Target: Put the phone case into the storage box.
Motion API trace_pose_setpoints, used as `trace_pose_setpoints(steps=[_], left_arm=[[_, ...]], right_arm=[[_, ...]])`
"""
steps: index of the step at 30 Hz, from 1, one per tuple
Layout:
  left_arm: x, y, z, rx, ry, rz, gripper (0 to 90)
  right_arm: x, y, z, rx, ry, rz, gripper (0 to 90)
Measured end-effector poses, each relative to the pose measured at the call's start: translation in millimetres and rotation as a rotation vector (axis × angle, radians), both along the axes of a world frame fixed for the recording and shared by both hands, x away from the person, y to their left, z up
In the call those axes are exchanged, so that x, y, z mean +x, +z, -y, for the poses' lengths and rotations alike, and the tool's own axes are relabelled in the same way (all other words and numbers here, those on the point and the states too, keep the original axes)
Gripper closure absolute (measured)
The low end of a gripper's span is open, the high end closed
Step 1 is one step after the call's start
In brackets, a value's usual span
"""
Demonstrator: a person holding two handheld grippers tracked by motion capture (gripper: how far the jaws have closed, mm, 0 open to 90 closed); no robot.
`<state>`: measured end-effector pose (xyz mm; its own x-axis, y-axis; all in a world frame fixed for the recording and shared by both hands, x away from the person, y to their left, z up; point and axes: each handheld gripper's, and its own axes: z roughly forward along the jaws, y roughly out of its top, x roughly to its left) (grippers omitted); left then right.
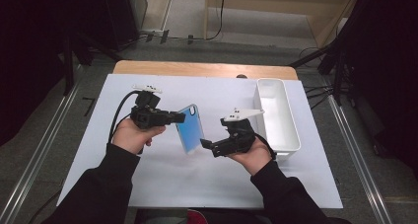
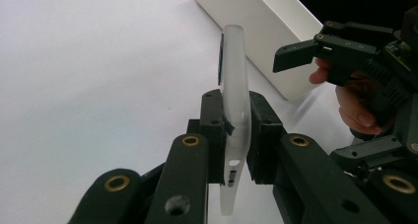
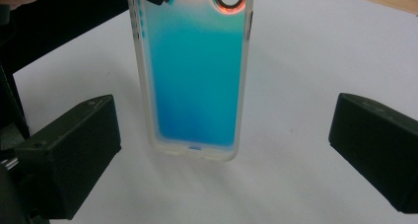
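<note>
- The left gripper [image 1: 180, 118] has a phone case [image 1: 191, 129] clamped near its camera-cutout end. In the left gripper view the pads [image 2: 215, 135] press flat on both faces of the case [image 2: 235, 110], so the grip is firm and across the thin dimension.
- The case is blue with frosted, see-through edges. It's held up off the white table cover [image 1: 148, 179], roughly mid-table, with its free end pointing toward the right hand.
- The right gripper [image 1: 207, 146] has its jaws spread wide and nothing between them. In the right gripper view the bottom end of the case [image 3: 194, 86] hangs between the two black pads [image 3: 74, 150] with clear gaps on both sides, no contact.
- My guess is that's a handover setup: the left holds one end so the other stays free for the right to grab.
- A white bin [image 1: 276, 115] sits at the right side of the table, just beyond the right hand [image 1: 254, 157]. Probably where the case ends up, which would explain passing it to that side.
</note>
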<state>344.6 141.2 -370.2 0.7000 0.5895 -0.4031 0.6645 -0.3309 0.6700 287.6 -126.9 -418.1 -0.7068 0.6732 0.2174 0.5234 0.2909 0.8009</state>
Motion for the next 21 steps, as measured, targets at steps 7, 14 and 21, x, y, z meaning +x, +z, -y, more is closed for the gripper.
trace_pose_setpoints(steps=[7, 14, 21], left_arm=[[-1.7, 0.2, 1.8, -0.005, -0.004, 0.011, 79.2], [-2.1, -1.6, 5.5, 0.003, -0.012, -0.003, 79.2], [-2.7, -3.4, 8.1, 0.002, -0.019, -0.014, 79.2]], right_arm=[[-0.7, 6.3, -3.6, 0.004, 0.004, -0.006, 0.0], [0.8, 16.4, -7.8, -0.010, -0.020, 0.015, 0.0], [3.1, 21.7, -15.2, -0.011, -0.038, 0.025, 0.0]])
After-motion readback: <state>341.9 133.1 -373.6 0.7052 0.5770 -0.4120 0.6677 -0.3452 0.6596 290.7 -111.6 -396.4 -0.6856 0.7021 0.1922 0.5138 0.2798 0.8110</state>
